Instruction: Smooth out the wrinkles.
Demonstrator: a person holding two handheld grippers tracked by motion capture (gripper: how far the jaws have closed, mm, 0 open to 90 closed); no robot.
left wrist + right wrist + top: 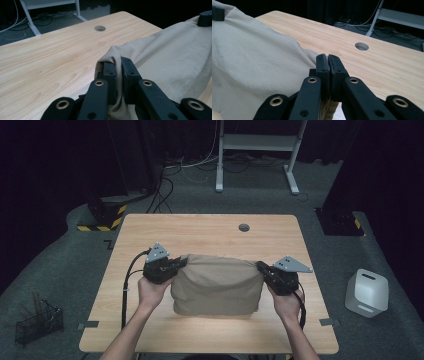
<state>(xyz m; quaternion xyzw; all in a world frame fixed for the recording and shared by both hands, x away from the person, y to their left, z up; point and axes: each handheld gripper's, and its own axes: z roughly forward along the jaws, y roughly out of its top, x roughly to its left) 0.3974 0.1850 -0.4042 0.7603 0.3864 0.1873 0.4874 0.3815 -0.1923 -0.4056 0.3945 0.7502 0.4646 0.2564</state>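
Note:
A beige cloth (217, 284) hangs folded above the middle of the wooden table (210, 232), held up by its two upper corners. My left gripper (179, 263) is shut on the cloth's left corner; in the left gripper view the fabric (175, 62) is bunched between the closed jaws of that gripper (119, 63). My right gripper (261, 267) is shut on the right corner. In the right gripper view the cloth (252, 62) spreads to the left, its edge pinched between the pressed-together jaws of the right gripper (328, 62). The cloth's lower edge rests near the table top.
A round cable hole (244, 227) sits near the table's far edge. A white box (367, 292) stands on the floor at the right, a wire basket (38, 322) at the left. A white frame (260, 145) and cables lie behind the table.

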